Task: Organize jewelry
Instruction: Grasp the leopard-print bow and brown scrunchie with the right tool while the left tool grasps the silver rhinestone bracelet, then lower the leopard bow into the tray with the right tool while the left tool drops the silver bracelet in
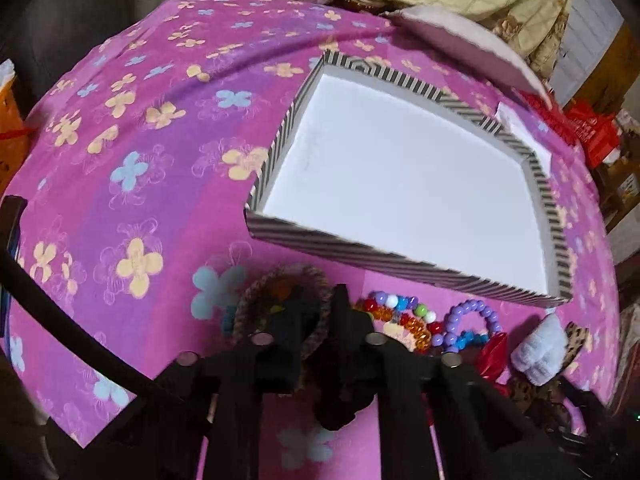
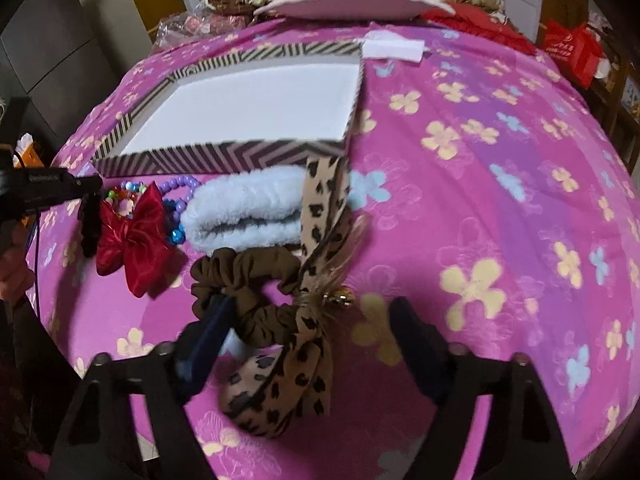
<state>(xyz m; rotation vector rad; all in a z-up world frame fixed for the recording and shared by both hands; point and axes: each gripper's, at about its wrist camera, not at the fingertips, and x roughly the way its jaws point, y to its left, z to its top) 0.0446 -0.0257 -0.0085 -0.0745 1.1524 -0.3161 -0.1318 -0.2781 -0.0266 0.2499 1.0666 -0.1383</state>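
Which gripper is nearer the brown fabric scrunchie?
Right. The right gripper straddles the brown fabric scrunchie, its jaws apart on either side of the scrunchie and leopard-print bow. The left gripper sits farther off, at the bead bracelets beyond the red bow.

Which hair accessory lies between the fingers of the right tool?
The leopard-print bow, with the brown scrunchie beside it. The red bow and fluffy blue band lie farther away.
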